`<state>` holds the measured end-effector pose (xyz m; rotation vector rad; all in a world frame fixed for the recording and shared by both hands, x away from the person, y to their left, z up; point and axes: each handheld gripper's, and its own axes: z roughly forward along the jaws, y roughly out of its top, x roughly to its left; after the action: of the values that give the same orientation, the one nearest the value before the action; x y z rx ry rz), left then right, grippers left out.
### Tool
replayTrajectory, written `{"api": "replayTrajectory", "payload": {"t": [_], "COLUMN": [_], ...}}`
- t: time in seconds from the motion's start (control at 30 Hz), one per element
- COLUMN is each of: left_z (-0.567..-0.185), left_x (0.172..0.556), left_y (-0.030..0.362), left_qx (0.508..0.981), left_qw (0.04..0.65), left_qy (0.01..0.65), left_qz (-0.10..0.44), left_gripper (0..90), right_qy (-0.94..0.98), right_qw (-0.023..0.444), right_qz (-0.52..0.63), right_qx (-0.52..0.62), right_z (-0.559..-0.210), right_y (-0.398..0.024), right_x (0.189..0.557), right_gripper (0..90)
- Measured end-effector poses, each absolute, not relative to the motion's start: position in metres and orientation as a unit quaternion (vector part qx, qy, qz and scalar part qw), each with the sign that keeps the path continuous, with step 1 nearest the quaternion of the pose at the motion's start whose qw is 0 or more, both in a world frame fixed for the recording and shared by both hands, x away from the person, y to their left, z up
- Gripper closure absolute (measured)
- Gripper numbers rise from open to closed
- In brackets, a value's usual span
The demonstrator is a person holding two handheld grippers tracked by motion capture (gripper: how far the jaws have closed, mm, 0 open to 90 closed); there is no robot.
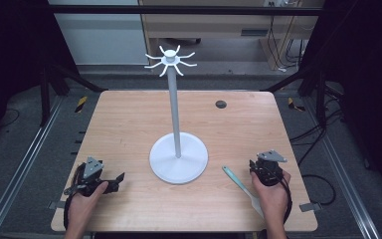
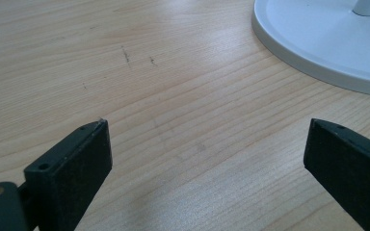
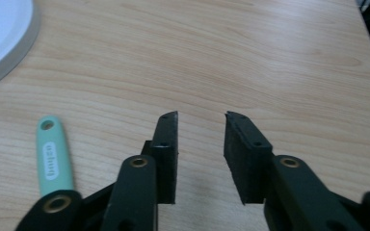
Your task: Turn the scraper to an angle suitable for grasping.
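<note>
A white stand [image 1: 175, 114] rises from a round base [image 1: 179, 167] at the table's middle and ends in a ring of hooks [image 1: 170, 59]. A spatula [image 1: 238, 180] with a mint-green handle [image 3: 54, 156] and a white blade lies flat to the right of the base. My right gripper [image 1: 259, 167] [image 3: 201, 118] sits just right of the handle, open with a narrow gap and nothing between its jaws. Near the front left edge, my left gripper [image 1: 117, 180] [image 2: 207, 130] is open wide over bare wood. It points toward the base [image 2: 327, 43].
The wooden table [image 1: 129, 124] has a dark round grommet [image 1: 221, 104] at the back right. Black frame posts stand at both back corners, and metal rails run along the floor on each side. The base's rim [image 3: 0, 33] lies ahead and left of the right jaws.
</note>
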<state>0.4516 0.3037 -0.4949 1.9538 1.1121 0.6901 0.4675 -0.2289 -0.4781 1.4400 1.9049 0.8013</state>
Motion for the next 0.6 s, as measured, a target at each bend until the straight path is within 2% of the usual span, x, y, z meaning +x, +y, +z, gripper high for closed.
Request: {"api": "replayTrajectory", "payload": {"t": [0.1,0.17,0.33,0.6], "left_z": [-0.495,-0.495,-0.495,-0.495], "left_x": [0.451,0.451,0.451,0.45], "left_y": [0.303,0.302,0.301,0.297], "left_qx": [0.769,0.77,0.773,0.775], "left_qw": [0.384,0.384,0.383,0.388], "left_qy": [0.435,0.434,0.432,0.427], "left_qz": [0.269,0.269,0.262,0.259], "left_gripper": [2.5,2.4,2.6,2.7], "right_qy": [0.734,0.754,0.781,0.806], "right_qw": [0.298,0.277,0.241,0.207], "right_qz": [0.296,0.292,0.29,0.291], "right_qx": [0.534,0.519,0.498,0.472], "right_z": [-0.477,-0.475,-0.475,-0.469], "right_y": [-0.223,-0.216,-0.209,-0.198], "right_x": [0.471,0.475,0.482,0.489], "right_gripper": [73.5,80.1,90.0,90.0]}}
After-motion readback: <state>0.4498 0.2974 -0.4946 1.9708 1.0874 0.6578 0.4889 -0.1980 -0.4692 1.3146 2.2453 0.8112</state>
